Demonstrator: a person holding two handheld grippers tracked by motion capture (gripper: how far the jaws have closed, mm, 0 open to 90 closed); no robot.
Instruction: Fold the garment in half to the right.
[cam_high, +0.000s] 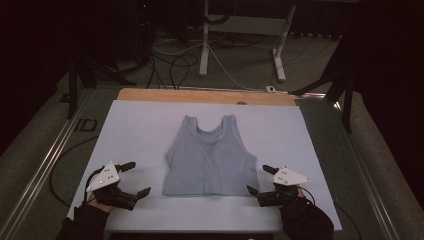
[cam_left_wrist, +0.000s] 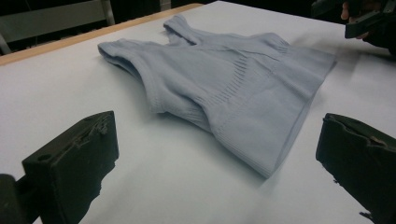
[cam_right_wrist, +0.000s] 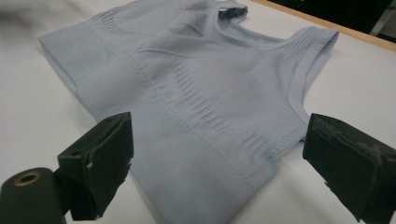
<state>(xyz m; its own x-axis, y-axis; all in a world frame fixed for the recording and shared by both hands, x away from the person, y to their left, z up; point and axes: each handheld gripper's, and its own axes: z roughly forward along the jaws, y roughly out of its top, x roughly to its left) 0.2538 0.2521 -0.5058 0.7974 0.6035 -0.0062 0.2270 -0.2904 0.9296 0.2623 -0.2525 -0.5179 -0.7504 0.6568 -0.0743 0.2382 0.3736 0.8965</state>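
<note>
A pale blue sleeveless top (cam_high: 210, 160) lies flat on the white sheet (cam_high: 145, 125), straps towards the far edge and hem towards me. My left gripper (cam_high: 140, 177) rests open on the sheet just left of the hem's left corner, apart from the cloth. In the left gripper view the top (cam_left_wrist: 233, 79) lies ahead of my wide-apart jaws (cam_left_wrist: 218, 135). My right gripper (cam_high: 257, 178) stands open at the hem's right corner. In the right gripper view that corner of the top (cam_right_wrist: 187, 84) reaches in between the open jaws (cam_right_wrist: 219, 140), which do not press on it.
The sheet covers a wooden table whose far edge (cam_high: 200, 95) shows bare. Beyond it stand a white frame's legs (cam_high: 204, 55) and loose cables (cam_high: 175, 65) on the floor. A metal rail (cam_high: 45, 160) runs along the left side. The other gripper (cam_left_wrist: 369, 21) shows far right.
</note>
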